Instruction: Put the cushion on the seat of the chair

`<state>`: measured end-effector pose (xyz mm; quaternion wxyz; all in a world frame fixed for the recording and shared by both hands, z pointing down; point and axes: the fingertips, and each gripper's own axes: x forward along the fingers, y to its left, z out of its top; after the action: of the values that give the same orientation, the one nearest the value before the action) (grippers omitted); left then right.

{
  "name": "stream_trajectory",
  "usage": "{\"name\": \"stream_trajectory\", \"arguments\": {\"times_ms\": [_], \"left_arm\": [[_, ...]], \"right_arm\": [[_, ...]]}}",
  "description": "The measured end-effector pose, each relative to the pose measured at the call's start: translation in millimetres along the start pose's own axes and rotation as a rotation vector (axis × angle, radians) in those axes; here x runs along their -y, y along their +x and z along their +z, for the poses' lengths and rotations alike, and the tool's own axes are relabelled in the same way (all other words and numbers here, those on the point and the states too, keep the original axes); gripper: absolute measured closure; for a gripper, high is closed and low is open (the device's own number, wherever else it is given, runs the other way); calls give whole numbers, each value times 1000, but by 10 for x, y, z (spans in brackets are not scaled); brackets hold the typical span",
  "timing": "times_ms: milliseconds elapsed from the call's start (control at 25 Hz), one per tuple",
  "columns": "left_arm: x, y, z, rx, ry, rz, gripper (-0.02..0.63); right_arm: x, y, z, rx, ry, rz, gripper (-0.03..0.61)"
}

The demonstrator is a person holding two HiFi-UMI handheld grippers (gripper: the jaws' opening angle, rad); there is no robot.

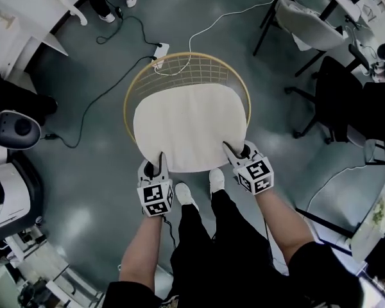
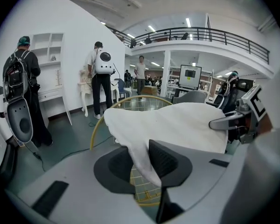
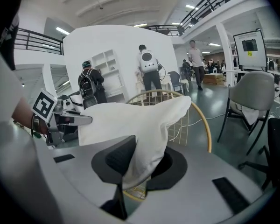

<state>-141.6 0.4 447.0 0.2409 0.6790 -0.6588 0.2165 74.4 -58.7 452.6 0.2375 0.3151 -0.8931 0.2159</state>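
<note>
A flat cream cushion point(image 1: 189, 126) hangs stretched over the round chair point(image 1: 241, 85), which has a yellow ring frame and a wire mesh seat. My left gripper point(image 1: 159, 165) is shut on the cushion's near left corner point(image 2: 140, 160). At the near right corner point(image 3: 142, 164) my right gripper point(image 1: 235, 153) is shut on the fabric too. In the left gripper view the cushion point(image 2: 177, 125) spreads toward the chair rim point(image 2: 95, 127), and in the right gripper view the cushion point(image 3: 126, 120) reaches the chair's mesh back point(image 3: 179, 120). Whether the cushion rests on the seat I cannot tell.
A white cable and power strip point(image 1: 160, 50) lie on the floor behind the chair. A grey chair point(image 1: 308, 24) and a dark office chair point(image 1: 337, 98) stand at the right. White machines point(image 1: 9, 133) crowd the left. People stand by white shelves point(image 2: 100, 73). My feet point(image 1: 199, 188) are just before the chair.
</note>
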Motion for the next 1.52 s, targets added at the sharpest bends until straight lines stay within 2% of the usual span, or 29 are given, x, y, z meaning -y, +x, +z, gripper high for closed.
{"name": "stream_trajectory", "arguments": {"times_ms": [400,760,1120,1520], "left_arm": [[-264,748,-706,-54,37,-54,511],[-258,1220,-1271,-87,46,-73,509],[-245,1457,-1510,-99,44,-68,508],[-303,1552,-1691,-140,45,8,500]], "right_arm": [[146,715,-712,-51,23,-65,495],[356,1101,-1286,-110,38,-113,494],[530,1327,-1568,-154,61,-125,488],[616,1475,-1804,-209,126,-152,465]]}}
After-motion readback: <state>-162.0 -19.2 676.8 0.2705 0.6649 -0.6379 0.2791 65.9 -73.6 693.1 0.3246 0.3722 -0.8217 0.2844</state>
